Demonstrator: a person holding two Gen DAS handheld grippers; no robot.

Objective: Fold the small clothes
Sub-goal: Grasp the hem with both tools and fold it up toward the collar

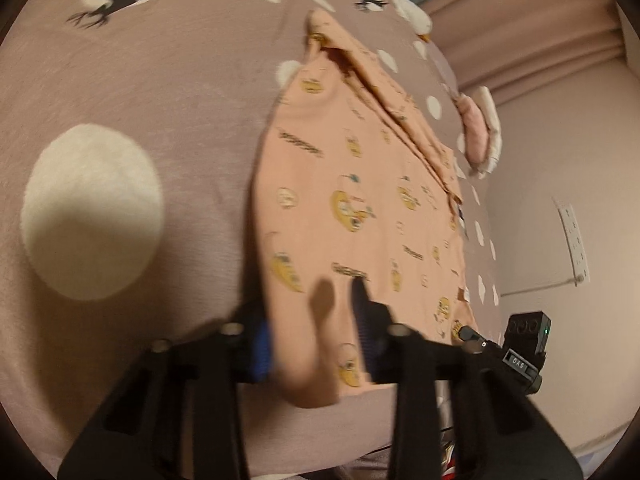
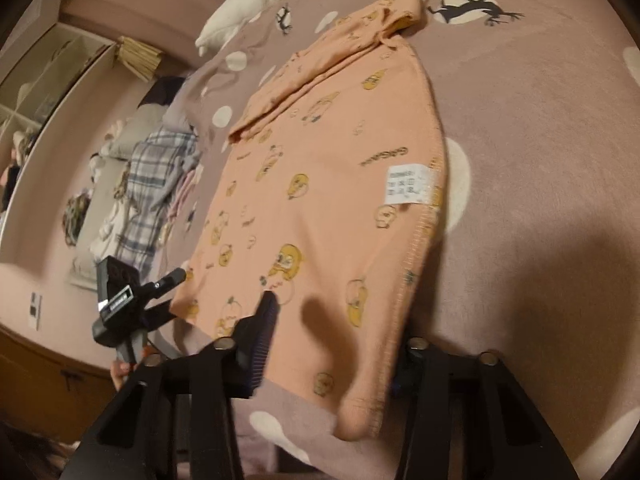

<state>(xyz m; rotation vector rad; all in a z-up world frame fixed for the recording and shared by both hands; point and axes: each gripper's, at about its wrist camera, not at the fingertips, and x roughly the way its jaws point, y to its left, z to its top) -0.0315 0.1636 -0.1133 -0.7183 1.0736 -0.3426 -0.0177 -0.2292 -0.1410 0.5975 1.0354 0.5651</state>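
Note:
A small peach top (image 1: 352,200) with yellow cartoon prints lies flat on the mauve bedspread (image 1: 140,100), its collar end far from me and one sleeve folded along its right side. My left gripper (image 1: 312,328) is shut on the bunched near-left corner of the hem, with cloth filling the gap between its pads. In the right wrist view the same top (image 2: 328,184) shows a white care label (image 2: 406,186). My right gripper (image 2: 332,344) is shut on the near-right corner; its right finger is hidden behind the stitched hem, and the corner droops below the fingers.
The bedspread (image 2: 540,160) has white dots and black reindeer. A white pillow (image 2: 248,4) lies at the head. A pile of checked clothes (image 2: 152,184) sits beside the bed. A pink plush (image 1: 480,128) lies at the bed's right edge, near a wall socket (image 1: 574,236).

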